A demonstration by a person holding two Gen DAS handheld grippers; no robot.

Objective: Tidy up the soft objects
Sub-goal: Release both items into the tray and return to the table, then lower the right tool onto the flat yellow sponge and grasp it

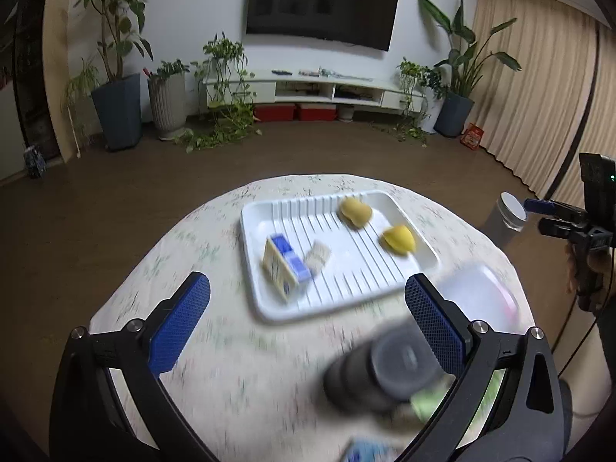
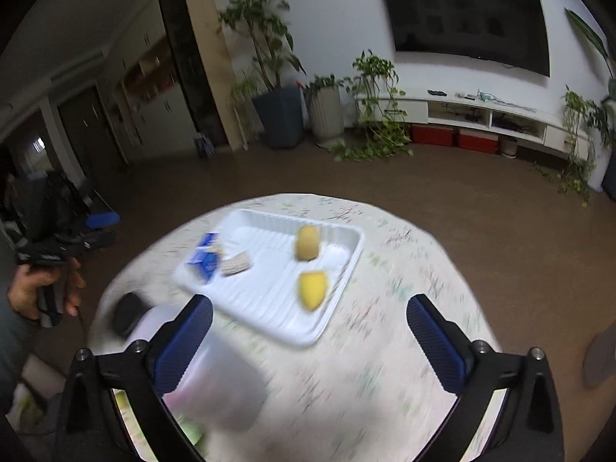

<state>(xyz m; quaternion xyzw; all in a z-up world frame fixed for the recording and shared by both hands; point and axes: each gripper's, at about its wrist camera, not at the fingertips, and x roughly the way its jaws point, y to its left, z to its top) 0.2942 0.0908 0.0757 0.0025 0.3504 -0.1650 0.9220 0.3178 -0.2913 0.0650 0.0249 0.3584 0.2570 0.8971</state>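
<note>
Both your left tool (image 1: 308, 319) and right tool (image 2: 310, 340) hang spread and empty; yellow sponges (image 1: 399, 239) in the white tray (image 1: 269, 310) look light, compressible—pinch mid-body.

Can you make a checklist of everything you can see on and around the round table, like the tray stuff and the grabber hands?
Surface: round table with a floral cloth.
Job's things: white tray holding two yellow soft pieces, a beige block and a blue-and-white pack.
Clutter: dark blurred cylinder, translucent tub, both off the tray.
Grippers: left gripper open, empty; right gripper open, empty.
Cables: one thin dark cable by the table edge.
Surroundings: wall TV, potted plants, curtains, white cabinet.
</note>
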